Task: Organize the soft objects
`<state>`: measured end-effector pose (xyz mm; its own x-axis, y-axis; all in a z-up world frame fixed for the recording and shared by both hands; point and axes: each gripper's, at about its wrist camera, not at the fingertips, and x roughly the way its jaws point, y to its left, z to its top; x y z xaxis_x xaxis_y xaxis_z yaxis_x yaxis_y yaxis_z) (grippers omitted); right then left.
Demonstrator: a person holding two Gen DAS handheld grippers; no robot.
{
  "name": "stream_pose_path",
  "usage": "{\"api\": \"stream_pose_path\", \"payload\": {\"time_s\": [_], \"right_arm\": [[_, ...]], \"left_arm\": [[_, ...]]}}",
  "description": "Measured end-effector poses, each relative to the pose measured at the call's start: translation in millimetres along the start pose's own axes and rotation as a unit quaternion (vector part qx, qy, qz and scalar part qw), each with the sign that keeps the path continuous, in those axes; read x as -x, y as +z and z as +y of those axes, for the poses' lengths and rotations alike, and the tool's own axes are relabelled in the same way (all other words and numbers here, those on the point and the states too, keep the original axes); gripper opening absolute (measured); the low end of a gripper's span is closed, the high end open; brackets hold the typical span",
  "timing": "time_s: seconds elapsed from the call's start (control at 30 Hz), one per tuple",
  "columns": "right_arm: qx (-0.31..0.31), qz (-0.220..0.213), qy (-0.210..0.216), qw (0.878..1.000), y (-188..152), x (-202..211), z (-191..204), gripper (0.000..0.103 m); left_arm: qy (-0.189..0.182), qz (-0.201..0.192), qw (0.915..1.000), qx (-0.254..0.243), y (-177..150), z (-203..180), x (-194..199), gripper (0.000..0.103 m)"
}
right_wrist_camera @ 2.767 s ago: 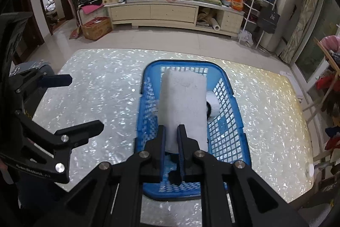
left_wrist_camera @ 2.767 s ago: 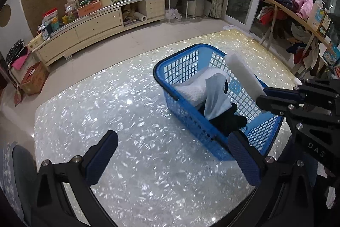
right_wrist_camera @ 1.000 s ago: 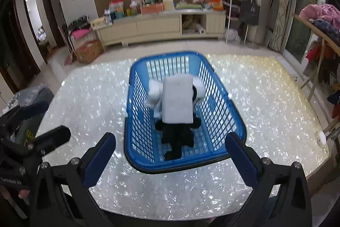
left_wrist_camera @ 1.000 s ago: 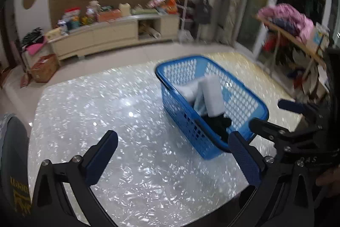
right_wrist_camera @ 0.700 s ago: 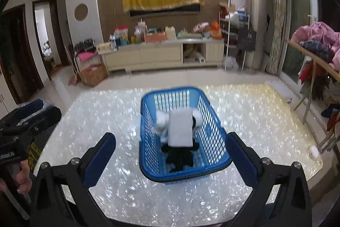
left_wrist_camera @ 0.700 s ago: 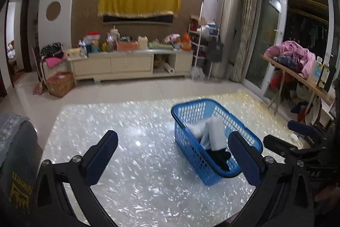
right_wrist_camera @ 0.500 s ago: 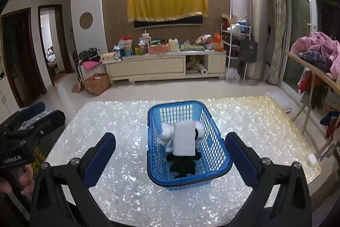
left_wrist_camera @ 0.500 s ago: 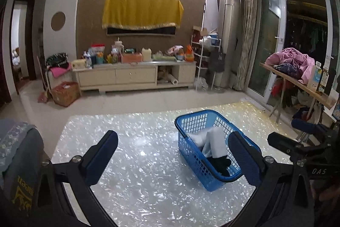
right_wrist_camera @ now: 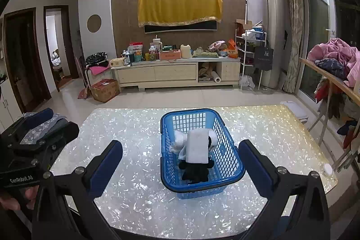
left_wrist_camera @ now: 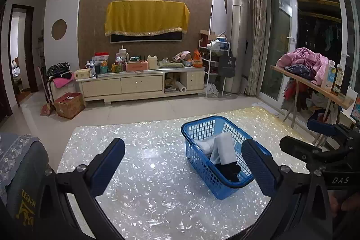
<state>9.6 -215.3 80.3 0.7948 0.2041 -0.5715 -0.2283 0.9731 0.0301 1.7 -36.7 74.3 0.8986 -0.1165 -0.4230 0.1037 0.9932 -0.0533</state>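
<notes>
A blue plastic basket (right_wrist_camera: 229, 156) stands on the pearly white table (right_wrist_camera: 135, 134). In it lie a white folded towel (right_wrist_camera: 198, 147), a rolled white cloth (right_wrist_camera: 180, 137) and a black soft item (right_wrist_camera: 194, 170). The basket also shows in the left wrist view (left_wrist_camera: 198, 163), with the towel (left_wrist_camera: 226, 147) leaning inside. My right gripper (right_wrist_camera: 180, 163) is open and empty, held back from the basket. My left gripper (left_wrist_camera: 183, 163) is open and empty, left of the basket.
A grey patterned cloth (left_wrist_camera: 13, 150) hangs at the table's left edge. A wooden side table with a pink clothes heap (right_wrist_camera: 337, 55) stands to the right. A cream TV cabinet (right_wrist_camera: 175, 73) with clutter lines the far wall.
My right gripper let go of the white towel, which now lies in the basket, and opened. Both grippers have pulled back and up, away from the basket.
</notes>
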Motion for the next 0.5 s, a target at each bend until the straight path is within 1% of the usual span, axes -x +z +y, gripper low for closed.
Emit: {"api": "stream_pose_path", "payload": {"time_s": [0.5], "right_arm": [[0.009, 0.002, 0.006, 1.000, -3.8, 3.7, 3.8, 0.103]], "left_arm": [[-0.001, 0.002, 1.0000, -0.001, -0.3, 0.5, 2.3, 0.103]]}}
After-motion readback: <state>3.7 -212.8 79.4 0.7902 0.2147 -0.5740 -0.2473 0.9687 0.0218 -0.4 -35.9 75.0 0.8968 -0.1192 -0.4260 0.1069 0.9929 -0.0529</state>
